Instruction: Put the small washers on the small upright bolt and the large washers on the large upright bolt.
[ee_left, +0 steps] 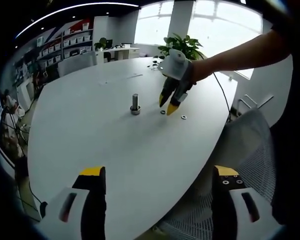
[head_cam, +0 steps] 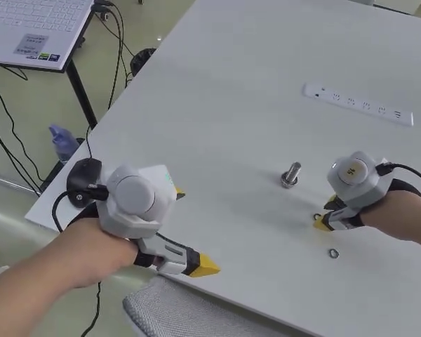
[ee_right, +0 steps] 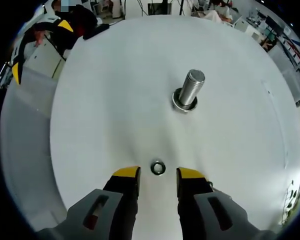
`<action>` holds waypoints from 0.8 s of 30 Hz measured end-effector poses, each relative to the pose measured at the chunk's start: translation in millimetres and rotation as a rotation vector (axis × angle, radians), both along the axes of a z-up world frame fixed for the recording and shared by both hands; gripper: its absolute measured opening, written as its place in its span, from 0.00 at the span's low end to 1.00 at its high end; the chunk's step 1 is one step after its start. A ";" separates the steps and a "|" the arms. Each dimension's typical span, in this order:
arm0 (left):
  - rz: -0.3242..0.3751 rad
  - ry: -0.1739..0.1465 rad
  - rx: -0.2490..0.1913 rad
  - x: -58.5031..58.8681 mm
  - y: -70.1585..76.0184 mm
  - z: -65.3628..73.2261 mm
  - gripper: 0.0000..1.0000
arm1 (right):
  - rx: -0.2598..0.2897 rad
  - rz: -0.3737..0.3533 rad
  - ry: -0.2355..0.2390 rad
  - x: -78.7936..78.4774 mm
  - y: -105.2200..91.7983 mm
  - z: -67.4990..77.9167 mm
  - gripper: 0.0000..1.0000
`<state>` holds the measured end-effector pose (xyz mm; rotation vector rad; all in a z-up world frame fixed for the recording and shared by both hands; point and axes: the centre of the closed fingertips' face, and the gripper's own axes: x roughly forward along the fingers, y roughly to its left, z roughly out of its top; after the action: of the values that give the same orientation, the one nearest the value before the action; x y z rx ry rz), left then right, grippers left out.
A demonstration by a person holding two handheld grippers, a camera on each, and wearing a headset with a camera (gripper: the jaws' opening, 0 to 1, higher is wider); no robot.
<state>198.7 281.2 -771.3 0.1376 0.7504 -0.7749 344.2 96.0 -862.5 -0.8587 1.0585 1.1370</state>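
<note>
Yellow-tipped jaws of the left gripper stand wide and empty over the near edge of the worktop. Farther right, a spare washer lies near the right gripper, whose narrowly parted jaws bracket another washer, not yet pinched. Pickup seems in hand; next, close, lift, and thread it over the bolt beyond.

Both units, left gripper & right gripper: light-grey plastic bodies w/ round domed caps, black jaws w/ yellow tips, grey finger housings w/ reddish slots, black cable off each back, small yellow mark on right cap.
</note>
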 end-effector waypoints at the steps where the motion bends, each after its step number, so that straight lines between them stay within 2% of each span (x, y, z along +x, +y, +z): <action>1: 0.000 -0.002 0.002 0.5 0.2 0.1 0.87 | -0.003 0.002 -0.001 -0.6 0.1 -0.7 0.31; 4: 0.003 -0.005 -0.007 2.0 -0.9 1.0 0.87 | -0.008 0.007 -0.008 -0.8 0.6 -2.2 0.31; 18: -0.003 0.005 0.005 1.2 1.4 -4.2 0.85 | -0.008 -0.005 0.009 -3.2 0.4 -5.3 0.28; 24: -0.009 0.008 0.006 0.5 0.0 -4.1 0.84 | -0.028 -0.010 0.009 -3.7 1.8 -5.8 0.22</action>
<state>199.2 281.2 -775.4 0.1432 0.7598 -0.7826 340.6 97.8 -868.3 -0.8698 1.0876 1.1207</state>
